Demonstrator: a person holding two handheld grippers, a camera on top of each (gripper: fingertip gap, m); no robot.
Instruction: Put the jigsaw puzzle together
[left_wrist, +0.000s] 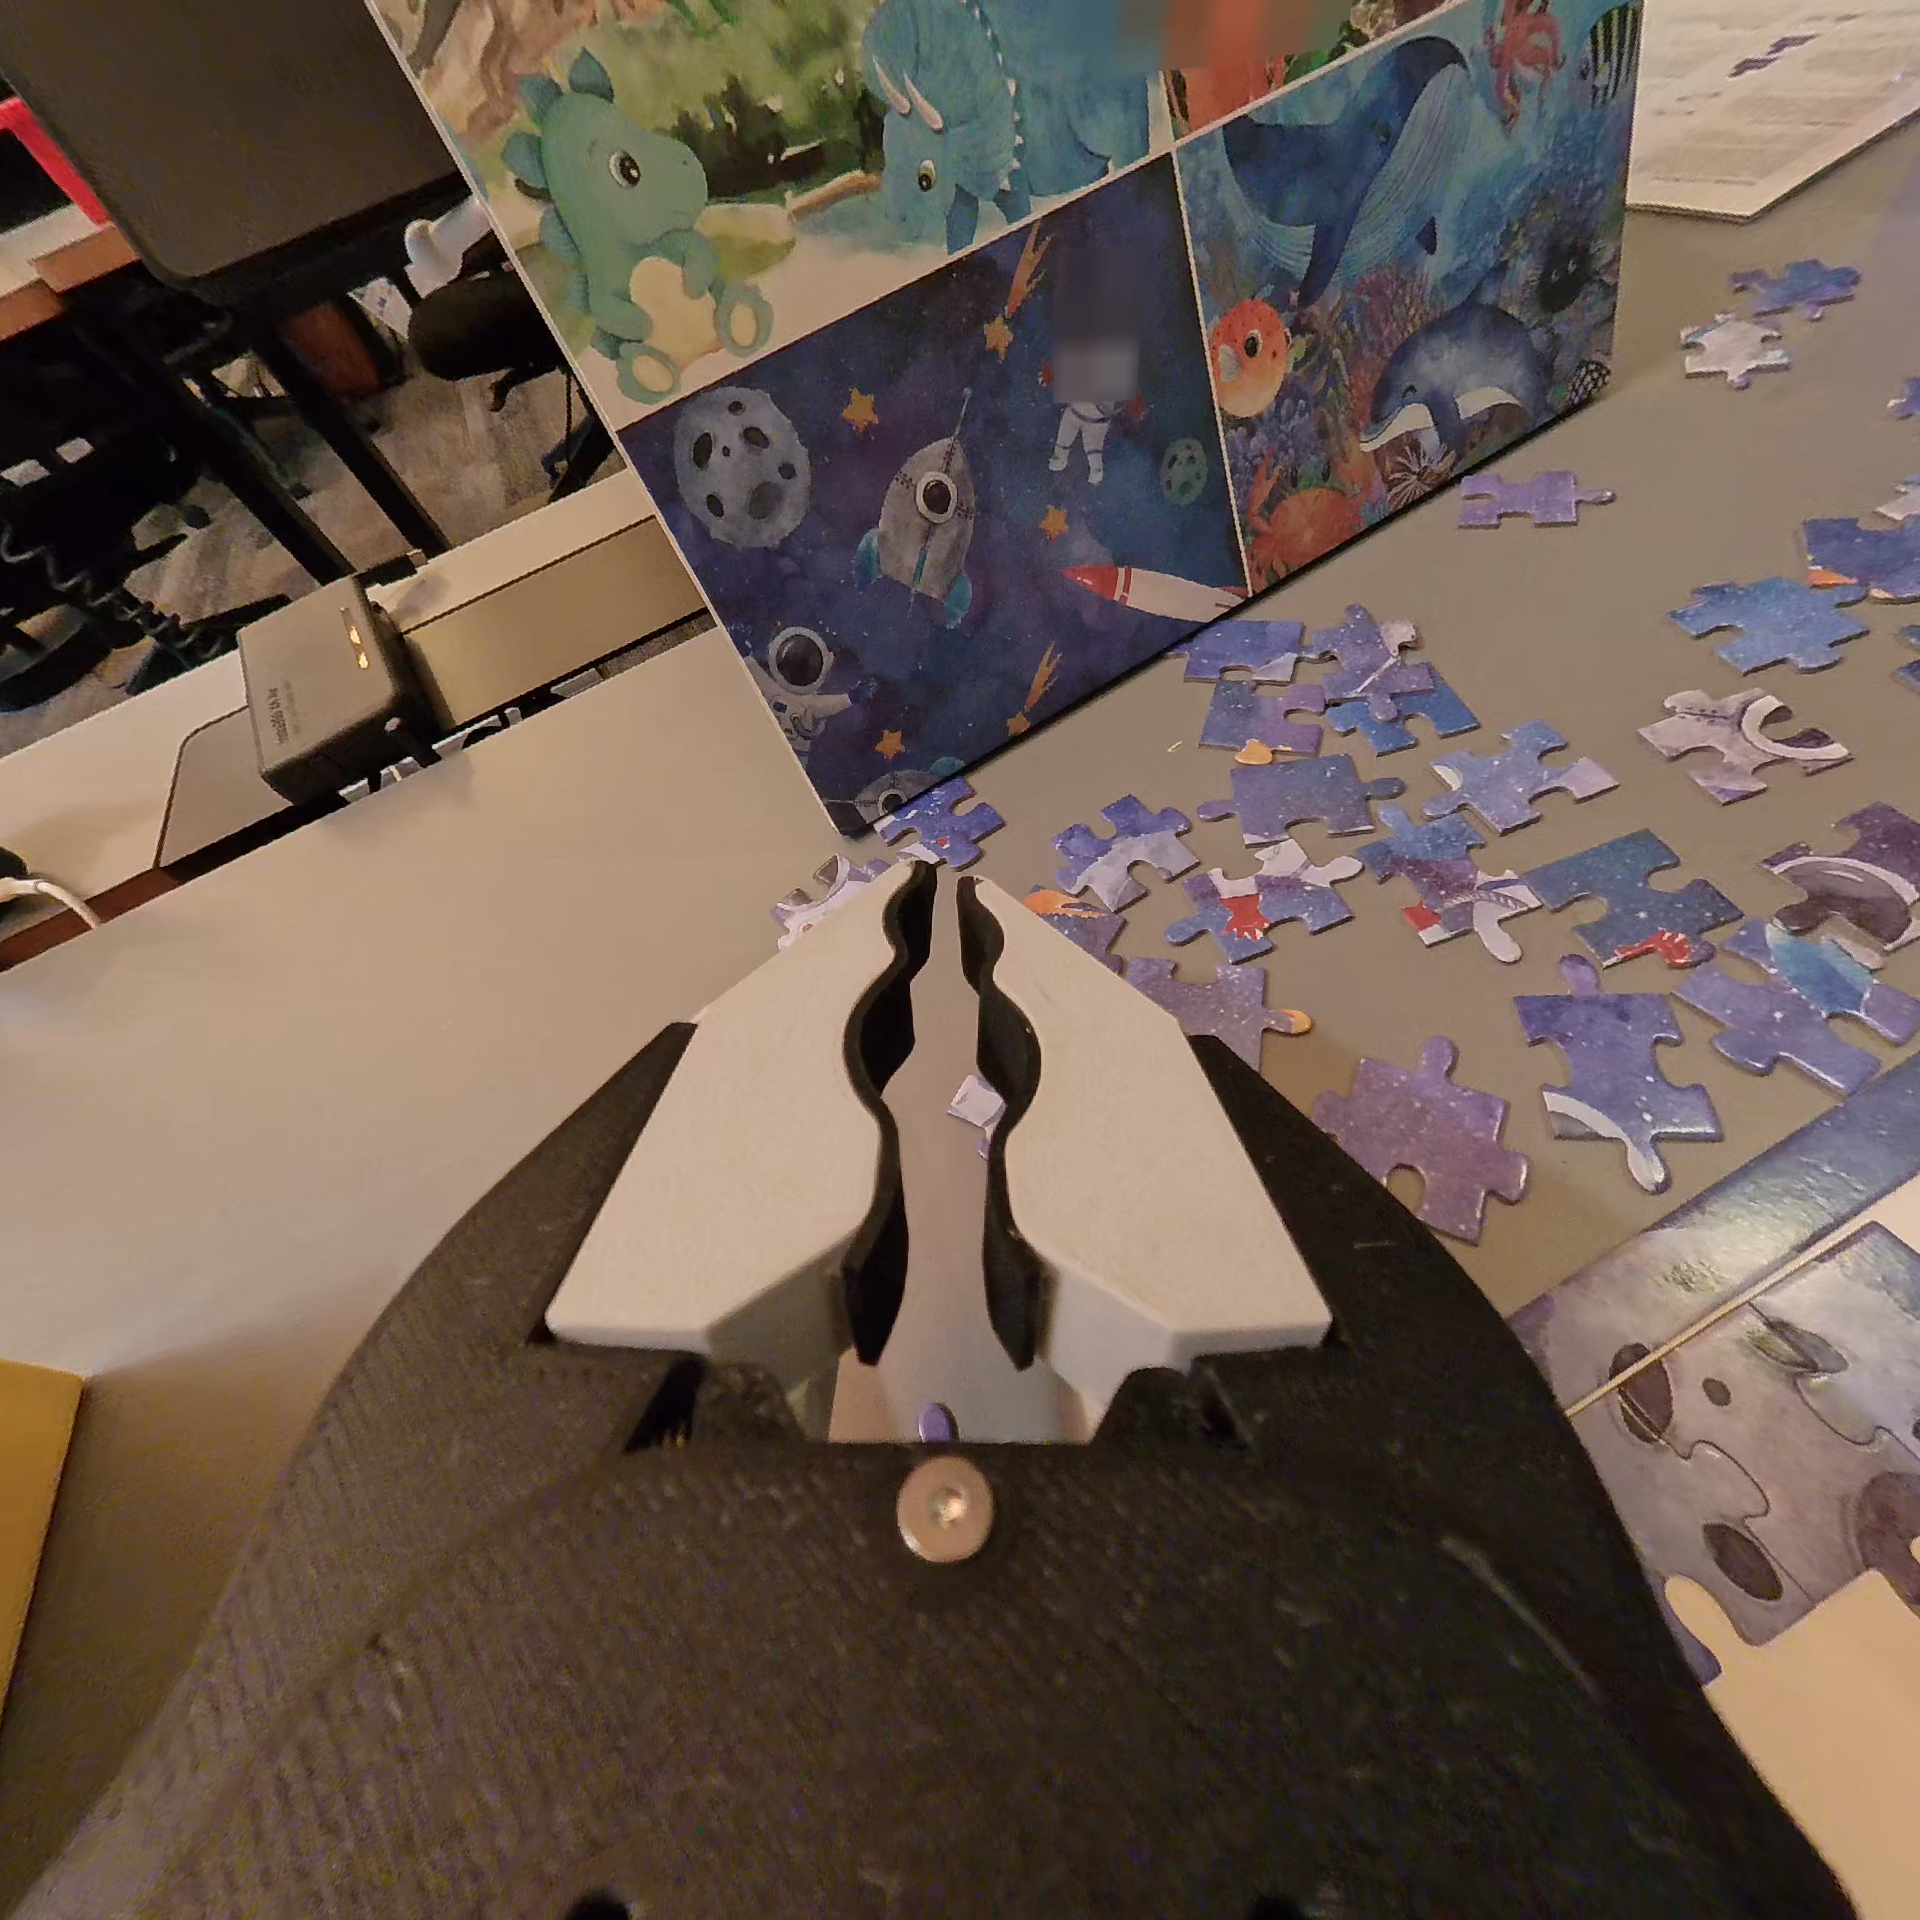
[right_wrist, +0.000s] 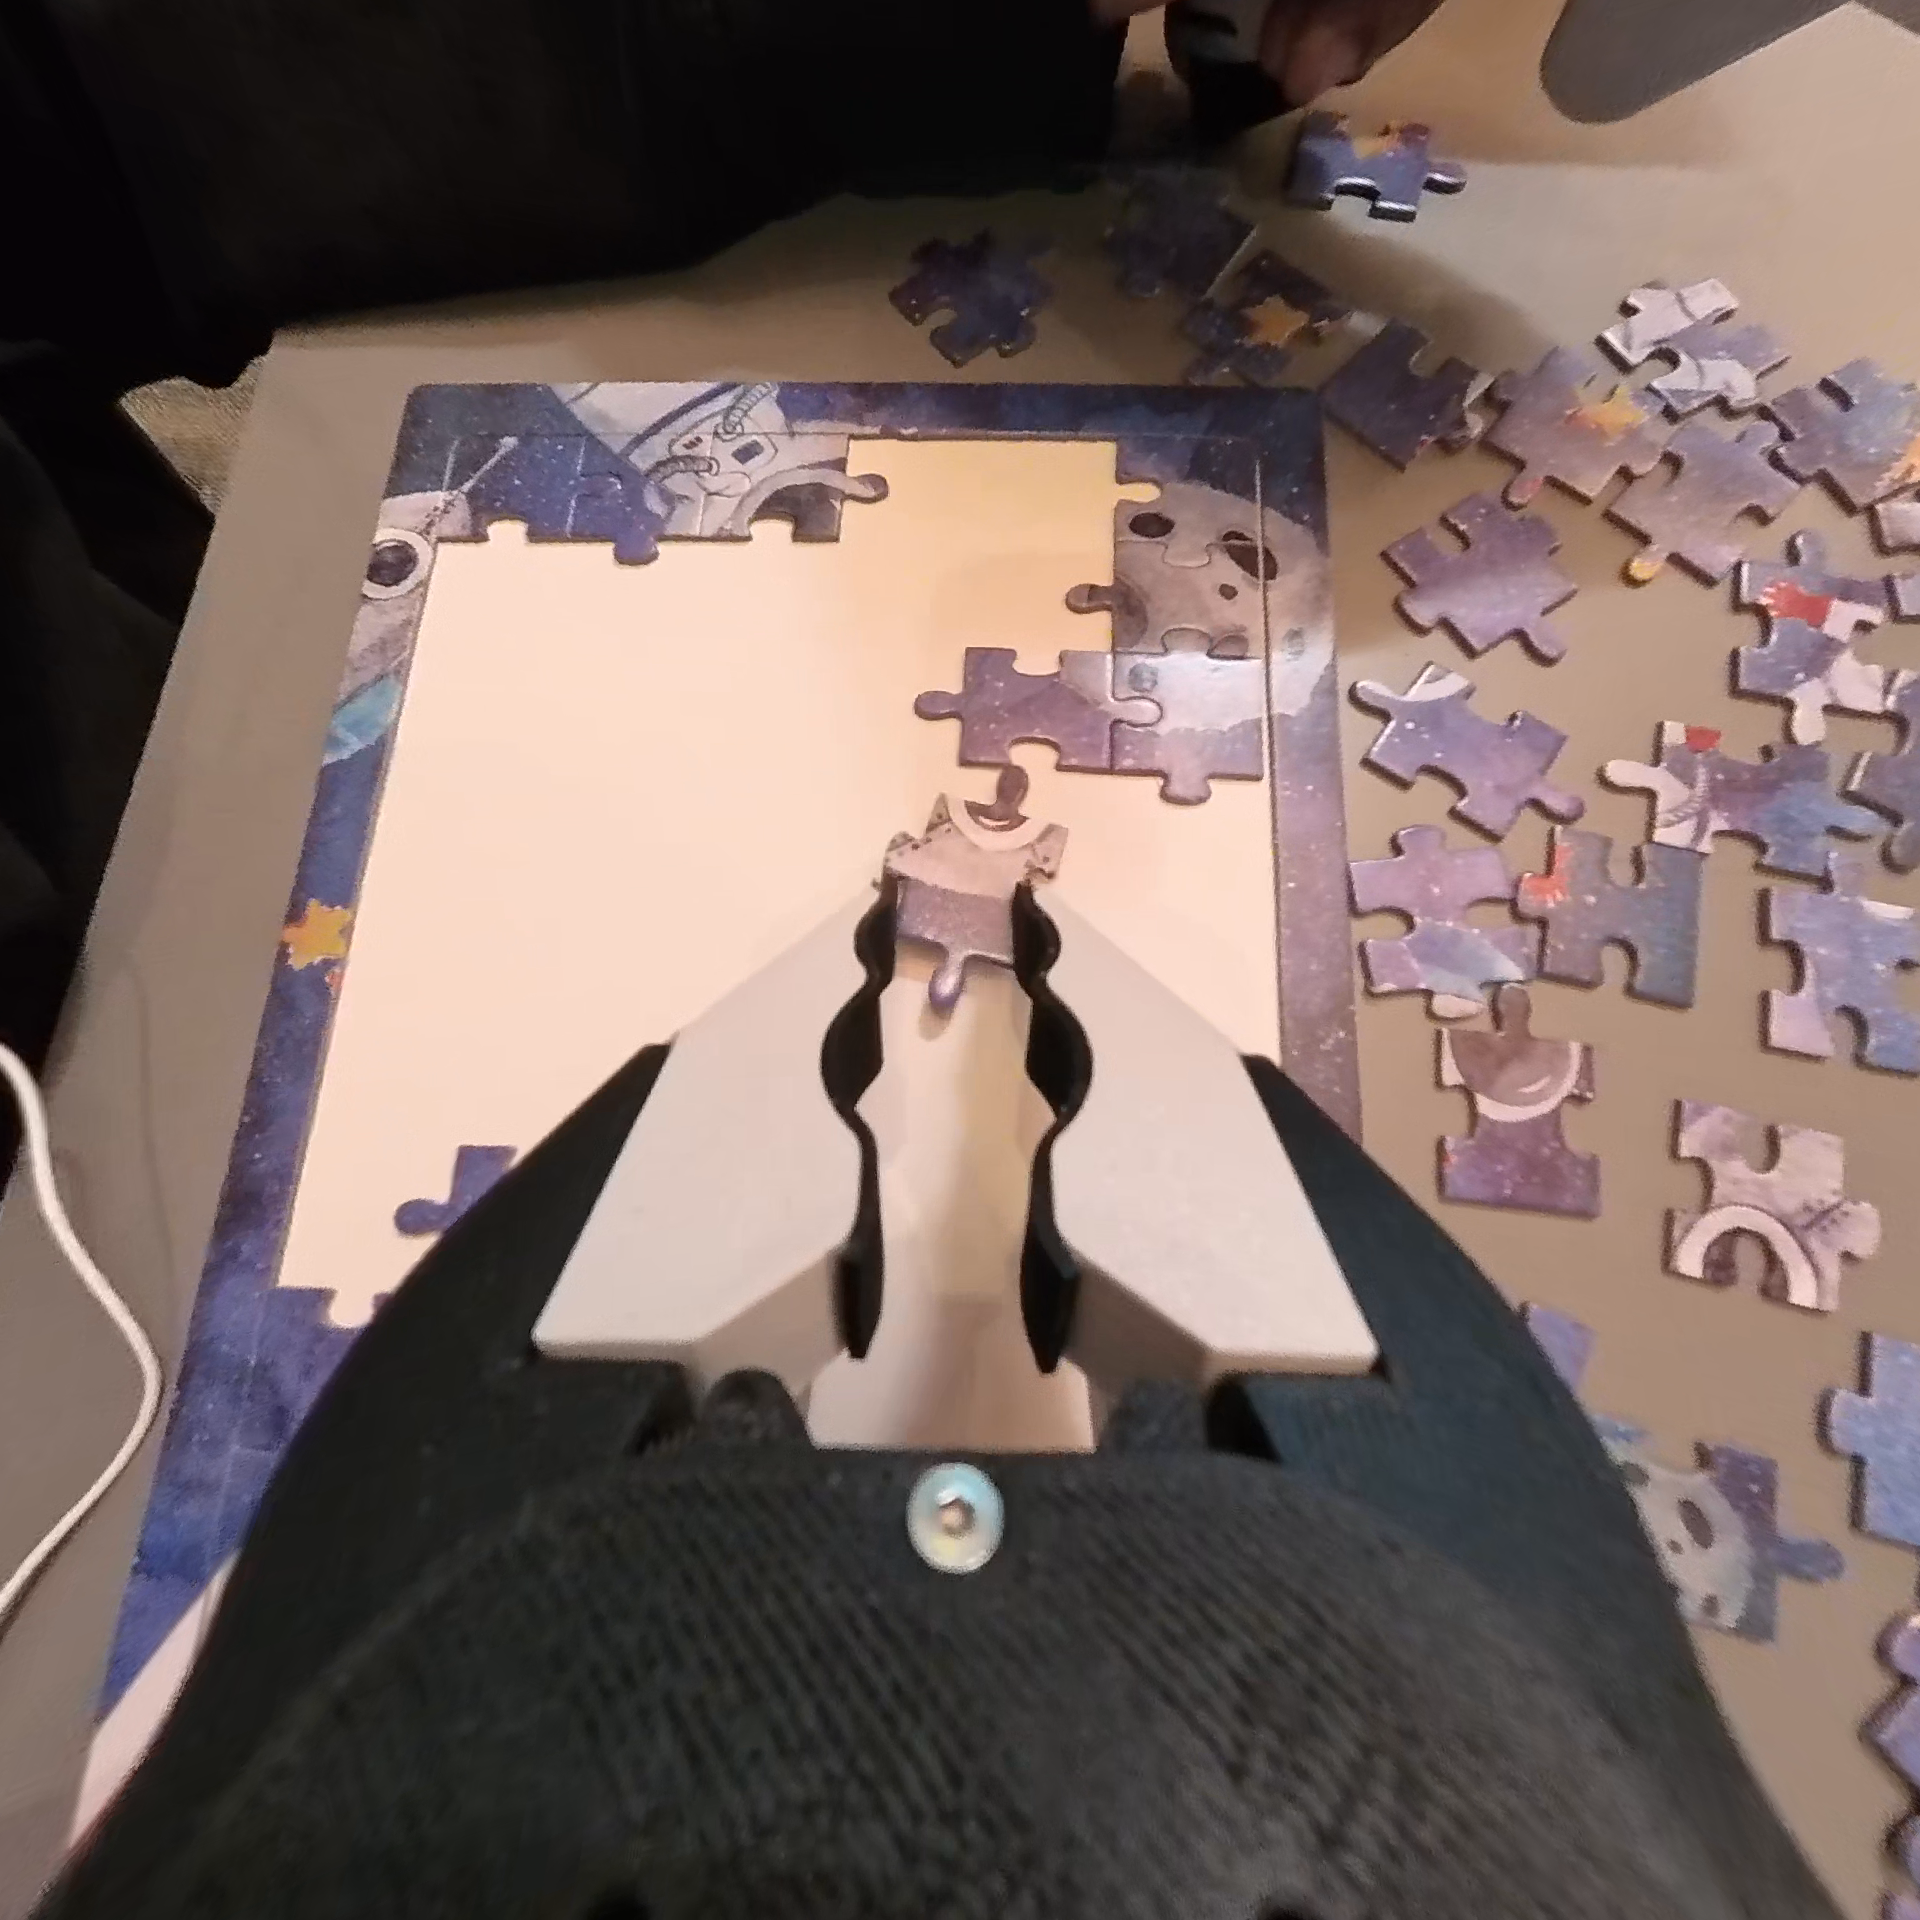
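My right gripper (right_wrist: 956, 914) is shut on a purple and white puzzle piece (right_wrist: 971, 868), its pads pressing the piece's two sides. It holds the piece over the bare cream board of the puzzle tray (right_wrist: 1314, 831), its top tab just below the notch of a placed purple piece (right_wrist: 1039, 717). My left gripper (left_wrist: 945, 883) is shut with nothing between its fingers. It hovers over the table beside the loose pieces (left_wrist: 1299, 800), near the corner of the upright picture box (left_wrist: 1039, 416). A corner of the tray (left_wrist: 1714, 1403) shows at the lower right of the left wrist view.
Several loose purple and blue pieces (right_wrist: 1475, 748) lie on the table right of the tray. A black device (left_wrist: 322, 686) sits at the table's far left edge. A white cable (right_wrist: 94, 1403) runs left of the tray. A person's dark sleeve (right_wrist: 520, 156) is beyond it. Across from one pair of fingers to the other is roughly 25 cm.
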